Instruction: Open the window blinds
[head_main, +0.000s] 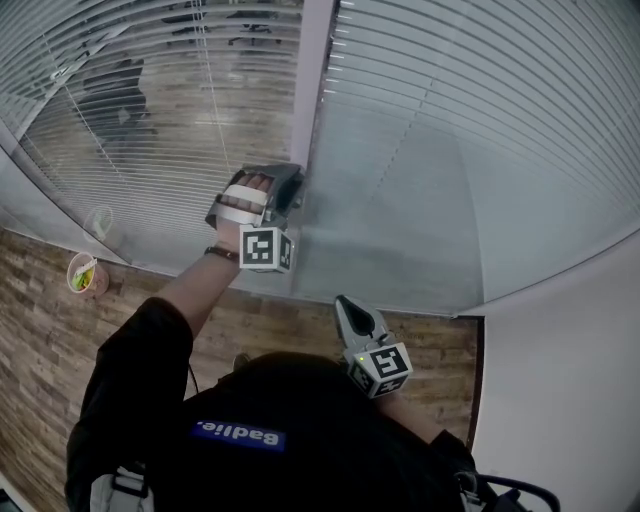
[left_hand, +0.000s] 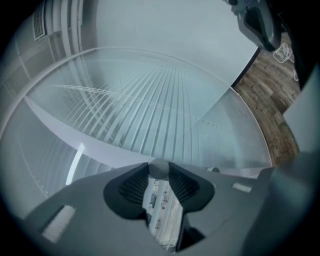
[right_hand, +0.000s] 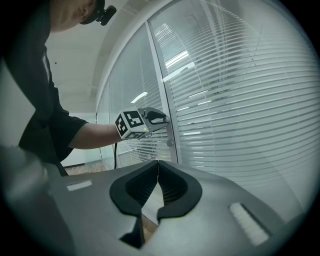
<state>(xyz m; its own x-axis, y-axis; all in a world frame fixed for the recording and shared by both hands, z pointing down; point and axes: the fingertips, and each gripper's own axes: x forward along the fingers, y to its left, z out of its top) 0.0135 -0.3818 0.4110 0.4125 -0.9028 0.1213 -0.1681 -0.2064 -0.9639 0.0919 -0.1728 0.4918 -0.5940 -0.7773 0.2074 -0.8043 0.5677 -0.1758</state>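
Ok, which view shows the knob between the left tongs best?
Left gripper view: the knob sits close-up between the left tongs at their tips. In the head and right gripper views the tongs hide it.

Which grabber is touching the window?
The left gripper: its fingers pinch a round knob on the window frame. The right gripper hangs back, fingers together.

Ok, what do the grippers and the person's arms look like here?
The left gripper and right gripper are grey with black ribbed pads and a white cube of black square markers each. White straps cross the left hand; sleeves are black.
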